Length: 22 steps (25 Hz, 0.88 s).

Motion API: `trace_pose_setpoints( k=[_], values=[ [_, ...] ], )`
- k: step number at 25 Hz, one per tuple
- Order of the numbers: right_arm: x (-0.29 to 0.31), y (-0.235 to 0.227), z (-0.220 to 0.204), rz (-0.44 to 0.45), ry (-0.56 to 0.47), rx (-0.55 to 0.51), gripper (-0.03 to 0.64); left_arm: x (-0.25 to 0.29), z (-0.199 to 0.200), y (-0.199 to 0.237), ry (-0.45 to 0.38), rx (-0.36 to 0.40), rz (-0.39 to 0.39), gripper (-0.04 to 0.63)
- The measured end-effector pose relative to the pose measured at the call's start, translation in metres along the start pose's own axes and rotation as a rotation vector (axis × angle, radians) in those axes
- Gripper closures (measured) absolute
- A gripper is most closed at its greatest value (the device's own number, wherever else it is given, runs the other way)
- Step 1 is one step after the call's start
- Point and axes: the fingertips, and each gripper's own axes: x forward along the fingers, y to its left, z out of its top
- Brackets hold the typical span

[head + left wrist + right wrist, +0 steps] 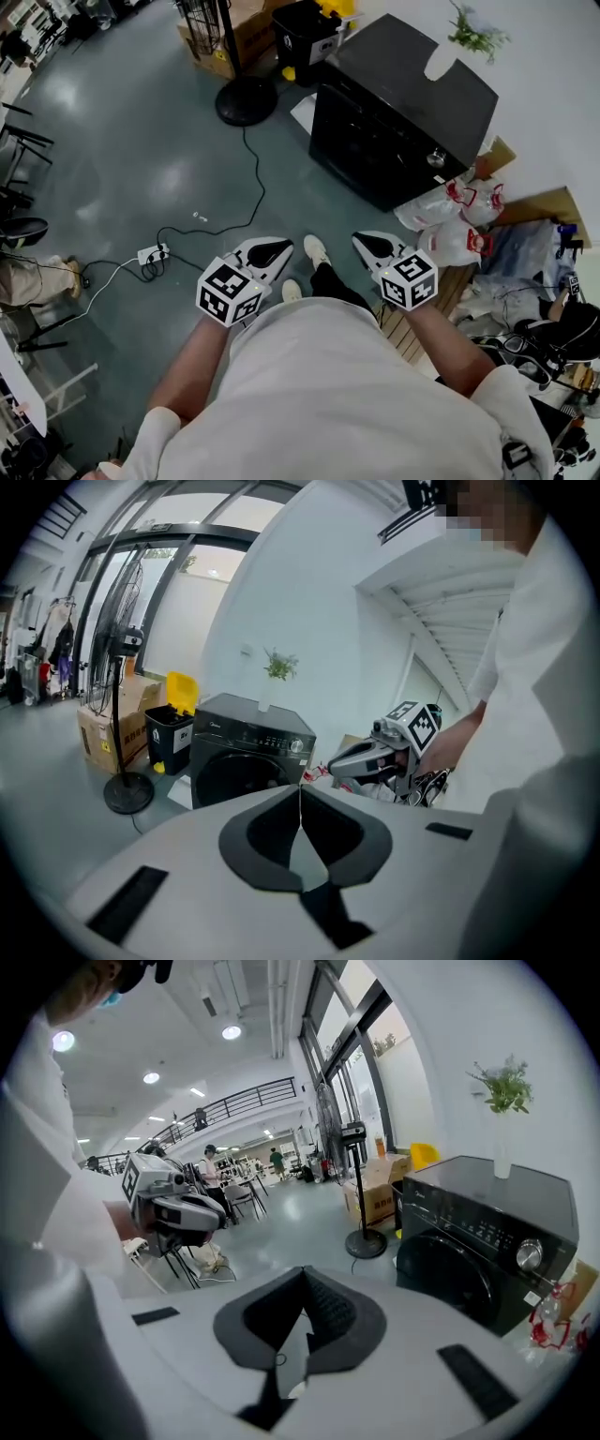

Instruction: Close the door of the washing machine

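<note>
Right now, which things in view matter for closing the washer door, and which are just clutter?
Job: washing machine, its door (looks shut already), left gripper, right gripper.
Clutter: fan stand, power strip, plastic bags, black bin, plant.

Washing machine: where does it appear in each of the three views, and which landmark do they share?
Head view: washing machine at upper right, seen from above.
Left gripper view: left of centre, just above the gripper's body.
Right gripper view: at the right edge.
Shared landmark: the green plant standing on its top.
</note>
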Motion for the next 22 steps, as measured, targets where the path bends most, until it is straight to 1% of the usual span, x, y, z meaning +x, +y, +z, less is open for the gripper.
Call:
trace_pose_setpoints(
  k=[4,9,17,22],
  values=[
    [-0.005,0.015,0.003,0.008,-0.02,-0.021,0.609,-0.006,-0.006,-0.004,-0.007,-0.007,0.004,0.577],
    [-0.009,0.029,0.001,0.021,-0.02,-0.039,0.611,-0.01,-0.012,-0.01,-0.01,-0.015,-0.002,0.577],
    [-0.005,0.038,0.001,0.03,-0.014,-0.057,0.611,-0.017,-0.016,-0.008,-0.012,-0.019,0.004,0.577],
    [-0.007,0.045,0.015,0.038,-0.034,-0.074,0.611,-0.025,-0.013,-0.006,-0.048,-0.063,0.005,0.578]
  ],
)
